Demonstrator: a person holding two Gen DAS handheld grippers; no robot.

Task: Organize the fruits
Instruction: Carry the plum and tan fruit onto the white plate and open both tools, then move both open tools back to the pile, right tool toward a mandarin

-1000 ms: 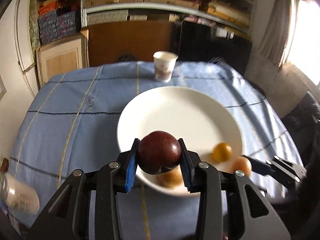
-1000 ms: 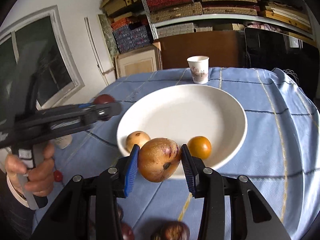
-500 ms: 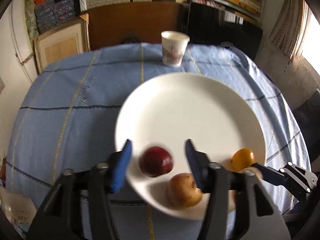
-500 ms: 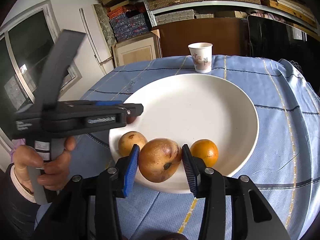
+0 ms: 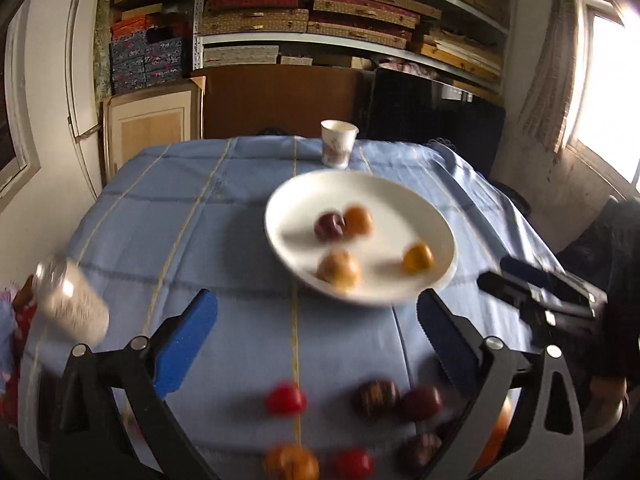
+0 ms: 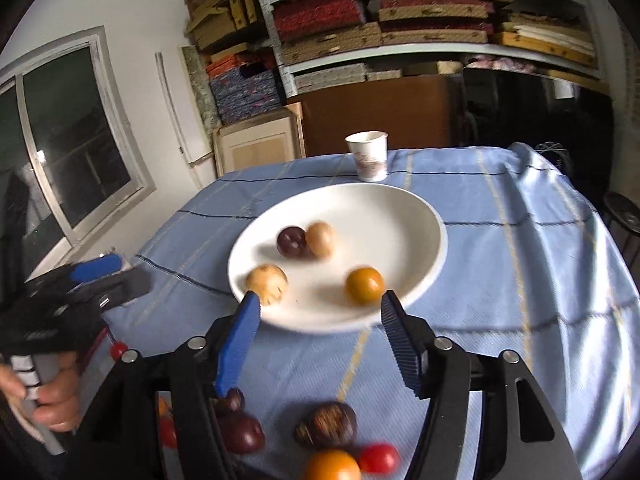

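Note:
A white plate (image 5: 440, 224) (image 6: 424, 216) on the blue tablecloth holds a dark red fruit (image 6: 292, 241), a tan fruit (image 6: 321, 239), a tan potato-like fruit (image 6: 267, 283) and an orange fruit (image 6: 365, 285). My left gripper (image 5: 316, 340) is open and empty, back from the plate's near rim. My right gripper (image 6: 320, 340) is open and empty, just short of the near rim. Loose fruits lie near me: a red one (image 5: 285, 399), dark ones (image 5: 375, 397) (image 6: 328, 425) and an orange one (image 6: 330, 465).
A paper cup (image 5: 338, 149) (image 6: 369, 156) stands beyond the plate. A lying white bottle (image 5: 71, 300) is at the table's left edge. Shelves with boxes fill the back wall. The table drops off at right.
Both grippers opened and let their fruits go onto the plate, then pulled back toward me. The dark red and the tan fruit now lie together mid-plate.

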